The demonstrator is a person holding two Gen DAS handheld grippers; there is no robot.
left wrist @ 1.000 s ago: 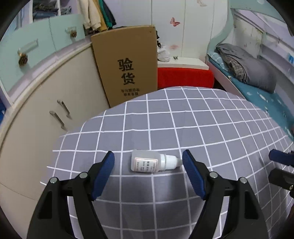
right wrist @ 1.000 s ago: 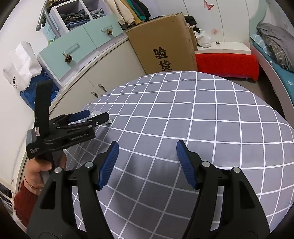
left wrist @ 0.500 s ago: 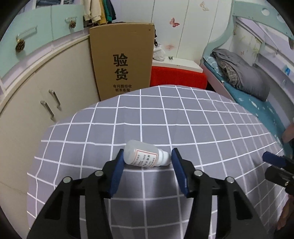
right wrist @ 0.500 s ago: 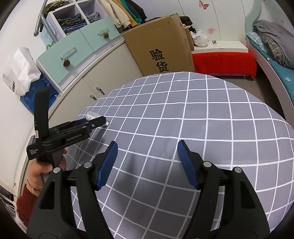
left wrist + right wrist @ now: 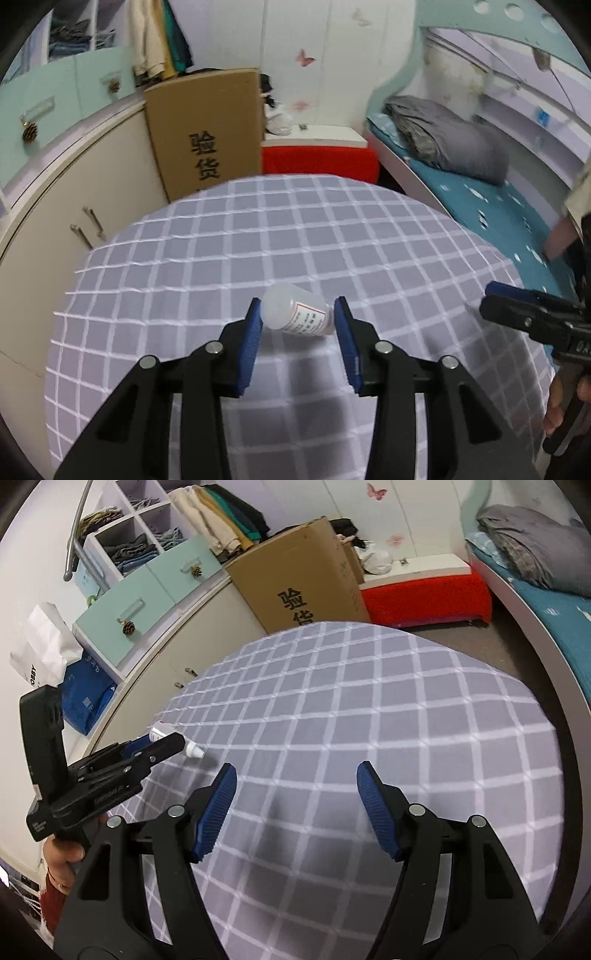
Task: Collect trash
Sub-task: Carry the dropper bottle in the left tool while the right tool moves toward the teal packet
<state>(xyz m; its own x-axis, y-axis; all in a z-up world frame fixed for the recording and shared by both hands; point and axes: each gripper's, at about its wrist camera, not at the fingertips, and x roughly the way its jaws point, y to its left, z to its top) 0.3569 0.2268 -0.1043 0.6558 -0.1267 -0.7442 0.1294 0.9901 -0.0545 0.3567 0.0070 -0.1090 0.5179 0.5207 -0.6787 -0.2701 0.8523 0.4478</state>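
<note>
A small white plastic bottle (image 5: 293, 312) with a printed label is clamped between the blue pads of my left gripper (image 5: 297, 321), lifted a little above the grey checked tablecloth (image 5: 295, 236). In the right wrist view the same bottle (image 5: 173, 738) sticks out of the left gripper (image 5: 159, 744) at the table's left edge. My right gripper (image 5: 295, 797) is open and empty above the near middle of the cloth (image 5: 369, 709). It also shows in the left wrist view (image 5: 517, 306) at the right edge.
A tall cardboard box (image 5: 203, 133) leans on cream cabinets (image 5: 74, 206) behind the table. A red bench (image 5: 319, 162) and a bed with a grey blanket (image 5: 447, 140) stand at the back right. A blue bag (image 5: 85, 698) lies at the left.
My left gripper closed on the bottle and raised it off the cloth, tilting it. The right gripper stayed open and drifted a little.
</note>
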